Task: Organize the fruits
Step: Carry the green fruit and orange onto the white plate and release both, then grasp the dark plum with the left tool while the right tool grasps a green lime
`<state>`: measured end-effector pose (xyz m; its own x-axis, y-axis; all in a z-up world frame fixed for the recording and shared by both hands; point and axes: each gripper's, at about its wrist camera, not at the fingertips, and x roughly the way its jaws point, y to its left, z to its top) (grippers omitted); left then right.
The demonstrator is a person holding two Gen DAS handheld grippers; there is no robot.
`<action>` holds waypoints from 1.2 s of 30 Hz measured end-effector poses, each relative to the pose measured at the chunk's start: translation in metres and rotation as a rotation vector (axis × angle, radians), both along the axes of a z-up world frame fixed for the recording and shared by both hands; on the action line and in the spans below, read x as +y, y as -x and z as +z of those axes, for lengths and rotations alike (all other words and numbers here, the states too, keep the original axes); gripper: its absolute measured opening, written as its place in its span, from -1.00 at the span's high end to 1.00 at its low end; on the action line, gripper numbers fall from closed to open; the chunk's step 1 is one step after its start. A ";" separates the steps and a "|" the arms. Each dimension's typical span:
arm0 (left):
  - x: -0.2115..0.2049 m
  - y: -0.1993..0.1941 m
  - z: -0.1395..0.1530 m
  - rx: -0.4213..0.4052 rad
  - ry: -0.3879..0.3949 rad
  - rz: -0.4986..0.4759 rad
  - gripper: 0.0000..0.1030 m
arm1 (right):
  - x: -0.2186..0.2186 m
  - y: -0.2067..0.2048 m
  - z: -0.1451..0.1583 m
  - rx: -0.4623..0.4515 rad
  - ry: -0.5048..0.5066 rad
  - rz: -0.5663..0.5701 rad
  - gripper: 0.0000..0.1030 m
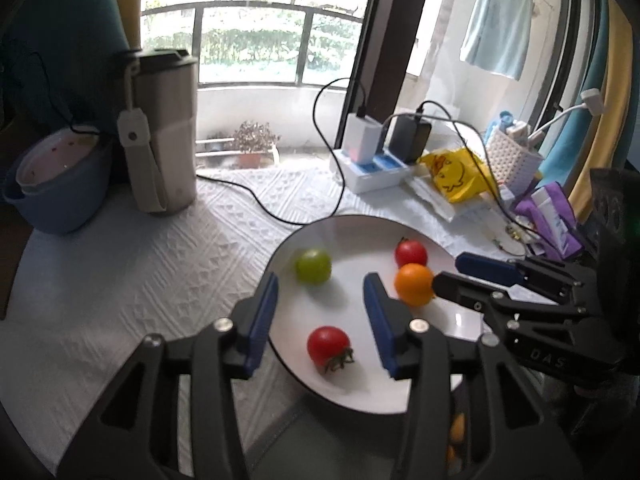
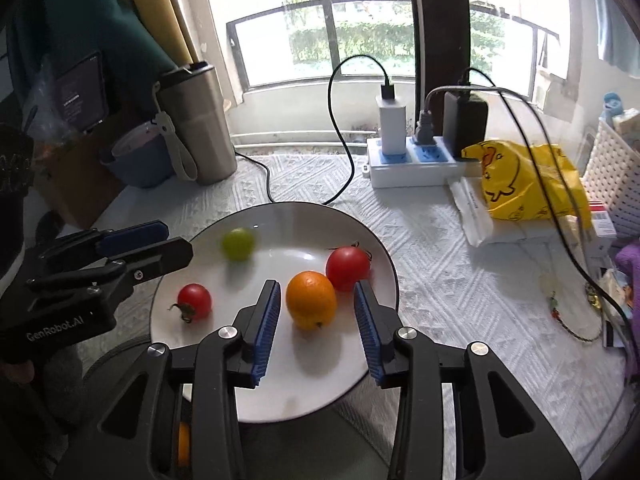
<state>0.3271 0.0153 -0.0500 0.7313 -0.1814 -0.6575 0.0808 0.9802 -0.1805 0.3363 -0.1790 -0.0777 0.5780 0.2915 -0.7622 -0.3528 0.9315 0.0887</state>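
Both hand-held grippers hang over the plate with jaws spread and nothing held. Left gripper [image 1: 320,304] hovers above the plate's left half, its blue pads [image 1: 262,320] wide apart; right gripper [image 2: 316,312] reaches in from the right, its blue pads [image 2: 267,332] standing either side of the orange fruit without touching it.

White textured cloth [image 2: 440,248] covers the table. At far left stand a steel tumbler [image 2: 200,128] and, beside it, a blue bowl [image 2: 136,160]. A white power strip [image 2: 404,168] with chargers sits at the far middle, a yellow bag [image 2: 528,180] just right of it, and a white basket [image 2: 608,176] at the right edge.

White round plate [image 2: 280,392] lies near the front, partly over the table's edge. On it: the orange fruit [image 2: 311,300] in the middle, touching a larger red tomato [image 2: 347,268] just behind it; a smaller red tomato [image 2: 195,301] with a green stem at the left; a green fruit [image 2: 238,243] at the far left rim, well apart from the rest.
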 end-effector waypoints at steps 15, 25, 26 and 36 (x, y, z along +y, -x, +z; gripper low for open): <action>-0.008 0.055 0.024 -0.049 0.003 0.002 0.10 | -0.020 0.053 0.029 -0.051 -0.006 -0.039 0.22; -0.023 0.087 0.029 -0.068 -0.002 -0.011 0.09 | -0.035 0.084 0.038 -0.069 -0.012 -0.047 0.22; -0.025 0.090 0.028 -0.066 -0.003 -0.012 0.09 | -0.036 0.087 0.038 -0.072 -0.016 -0.045 0.22; -0.048 0.121 0.010 -0.042 -0.012 -0.005 0.09 | -0.041 0.109 0.027 -0.070 -0.016 0.025 0.22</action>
